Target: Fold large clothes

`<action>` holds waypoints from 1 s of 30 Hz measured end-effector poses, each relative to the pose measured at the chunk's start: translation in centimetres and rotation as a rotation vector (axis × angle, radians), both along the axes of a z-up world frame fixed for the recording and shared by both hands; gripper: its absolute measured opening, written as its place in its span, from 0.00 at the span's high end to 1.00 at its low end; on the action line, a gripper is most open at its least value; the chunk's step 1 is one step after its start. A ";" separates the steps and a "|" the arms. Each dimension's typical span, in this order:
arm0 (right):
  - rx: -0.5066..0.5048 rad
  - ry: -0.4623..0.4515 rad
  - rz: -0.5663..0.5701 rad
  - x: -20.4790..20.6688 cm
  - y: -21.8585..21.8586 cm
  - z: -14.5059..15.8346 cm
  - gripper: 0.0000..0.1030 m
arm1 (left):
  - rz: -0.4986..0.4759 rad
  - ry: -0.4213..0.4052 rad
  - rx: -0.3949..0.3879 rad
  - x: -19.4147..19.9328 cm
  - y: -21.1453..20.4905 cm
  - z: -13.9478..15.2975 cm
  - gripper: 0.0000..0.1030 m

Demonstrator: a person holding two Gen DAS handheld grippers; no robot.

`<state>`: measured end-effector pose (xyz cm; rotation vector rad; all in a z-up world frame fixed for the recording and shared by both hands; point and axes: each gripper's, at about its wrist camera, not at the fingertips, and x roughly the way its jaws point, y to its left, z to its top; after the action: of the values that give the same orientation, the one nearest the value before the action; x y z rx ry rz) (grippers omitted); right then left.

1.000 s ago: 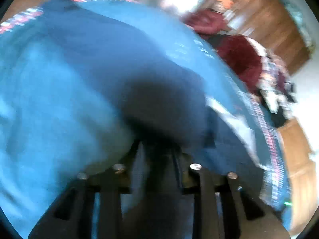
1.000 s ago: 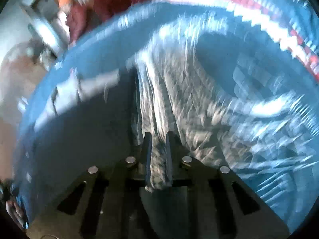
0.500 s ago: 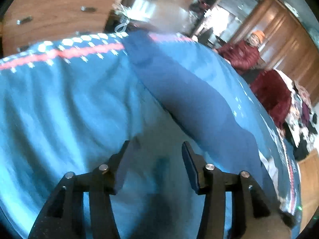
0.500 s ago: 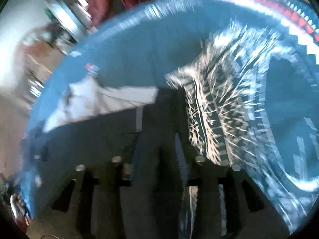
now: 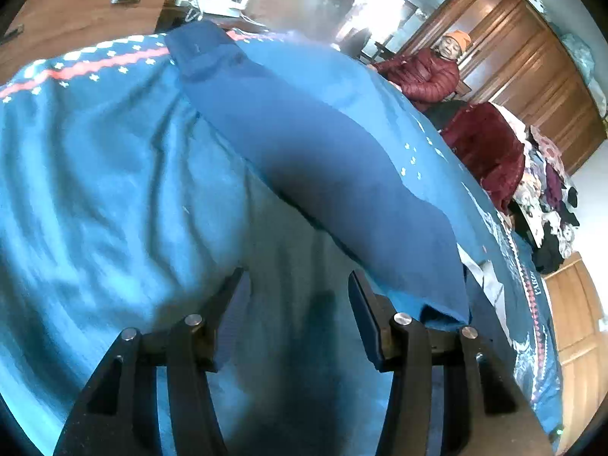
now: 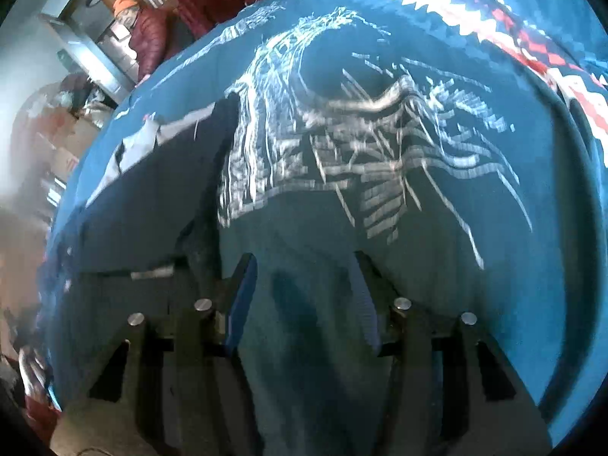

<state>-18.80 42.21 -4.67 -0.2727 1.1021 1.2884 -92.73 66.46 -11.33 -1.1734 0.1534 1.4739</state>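
Left gripper [image 5: 294, 285] spread wide over the blue sweater [image 5: 114, 190], sleeve [image 5: 323, 159] folded across; right gripper [image 6: 304, 277] spread too, empty, above the white print [image 6: 342, 144].

Daylight glares from a far window [image 5: 383, 7] — both fisheye views bend at edges, the right one motion-blurred.

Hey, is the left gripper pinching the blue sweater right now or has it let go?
Cannot tell. In the left wrist view the left gripper has its jaws spread wide above the blue sweater, pinching nothing, but any gap underneath is not visible.
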 end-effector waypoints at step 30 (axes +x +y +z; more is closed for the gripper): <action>0.039 -0.120 0.268 -15.4 6.5 3.7 0.46 | 0.242 0.081 0.044 -16.9 15.0 -2.0 0.89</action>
<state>-34.18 48.66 -1.01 -0.4752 0.9600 1.5081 -109.60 81.41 -13.30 -1.1268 0.0346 1.7293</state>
